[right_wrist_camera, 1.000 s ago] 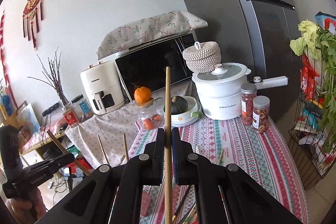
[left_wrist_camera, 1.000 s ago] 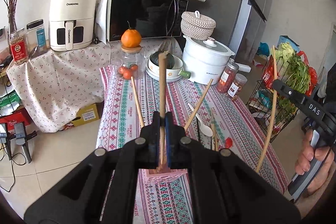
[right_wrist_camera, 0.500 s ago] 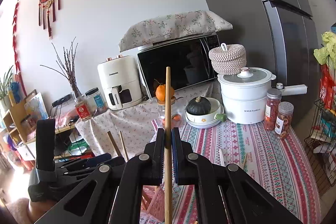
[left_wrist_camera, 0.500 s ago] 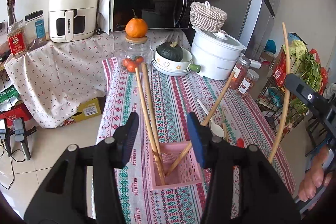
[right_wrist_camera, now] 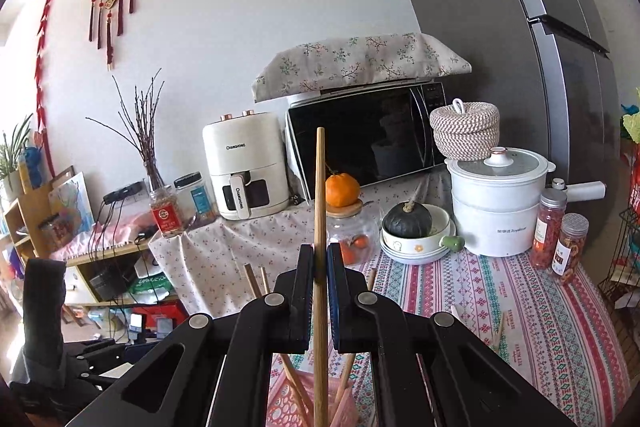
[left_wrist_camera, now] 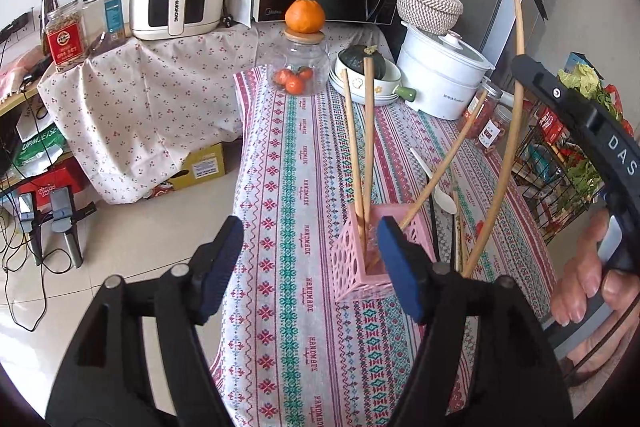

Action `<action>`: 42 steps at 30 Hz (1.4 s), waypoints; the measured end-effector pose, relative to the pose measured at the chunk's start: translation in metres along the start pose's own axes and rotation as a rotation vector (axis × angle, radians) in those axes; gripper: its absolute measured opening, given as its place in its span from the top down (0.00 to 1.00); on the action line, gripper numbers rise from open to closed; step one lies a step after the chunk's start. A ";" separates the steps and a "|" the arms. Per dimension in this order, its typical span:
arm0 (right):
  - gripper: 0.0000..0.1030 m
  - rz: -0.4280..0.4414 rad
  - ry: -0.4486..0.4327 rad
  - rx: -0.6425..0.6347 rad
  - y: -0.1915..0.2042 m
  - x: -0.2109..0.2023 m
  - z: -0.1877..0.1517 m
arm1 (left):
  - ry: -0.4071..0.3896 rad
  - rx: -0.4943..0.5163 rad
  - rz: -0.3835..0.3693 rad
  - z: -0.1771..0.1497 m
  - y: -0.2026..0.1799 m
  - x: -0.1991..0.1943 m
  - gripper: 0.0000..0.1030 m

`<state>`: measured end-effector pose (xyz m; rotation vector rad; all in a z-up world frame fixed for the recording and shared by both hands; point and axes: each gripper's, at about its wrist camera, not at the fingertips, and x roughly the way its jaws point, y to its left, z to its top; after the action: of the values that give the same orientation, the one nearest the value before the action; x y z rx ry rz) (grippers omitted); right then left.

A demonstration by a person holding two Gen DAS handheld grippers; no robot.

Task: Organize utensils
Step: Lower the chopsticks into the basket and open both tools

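Observation:
A pink lattice basket (left_wrist_camera: 352, 259) stands on the patterned tablecloth (left_wrist_camera: 296, 163) and holds three wooden chopsticks (left_wrist_camera: 367, 151) leaning upright. My left gripper (left_wrist_camera: 312, 259) is open and empty, just in front of and left of the basket. My right gripper (right_wrist_camera: 319, 267) is shut on a long wooden chopstick (right_wrist_camera: 319, 211), held upright above the basket (right_wrist_camera: 288, 403). That chopstick (left_wrist_camera: 508, 131) shows at the right in the left wrist view. A white spoon (left_wrist_camera: 436, 183) and more chopsticks (left_wrist_camera: 456, 227) lie on the cloth behind the basket.
At the table's far end stand a glass jar (left_wrist_camera: 298, 67) with an orange on top, a bowl with a squash (left_wrist_camera: 364, 67), a white pot (left_wrist_camera: 440, 79) and two spice jars (right_wrist_camera: 560, 235). A wire rack (left_wrist_camera: 560, 163) of vegetables stands right of the table.
My left gripper opened and let go of a chopstick, which now stands in the basket, then pulled back and left. My right gripper carried its chopstick over the basket.

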<state>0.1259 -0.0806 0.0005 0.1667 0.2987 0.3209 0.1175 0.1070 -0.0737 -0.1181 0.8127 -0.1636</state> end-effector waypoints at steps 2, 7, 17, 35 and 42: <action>0.94 -0.015 -0.017 -0.024 0.008 0.007 -0.001 | 0.010 0.007 0.010 -0.004 0.004 0.000 0.31; 0.94 -0.050 -0.051 -0.059 0.024 0.024 -0.007 | 0.036 -0.014 0.009 -0.006 0.012 0.002 0.30; 0.94 -0.106 -0.022 -0.119 0.035 0.049 -0.030 | 0.055 -0.022 -0.002 -0.007 0.013 0.006 0.30; 0.94 -0.047 0.237 -0.162 0.037 0.057 -0.037 | 0.075 -0.011 0.007 -0.010 0.010 0.012 0.30; 0.82 -0.018 0.338 -0.140 0.031 0.073 -0.047 | 0.077 -0.012 0.005 -0.011 0.010 0.012 0.27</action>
<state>0.1682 -0.0215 -0.0566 -0.0293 0.6095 0.3504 0.1189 0.1141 -0.0915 -0.1219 0.8910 -0.1588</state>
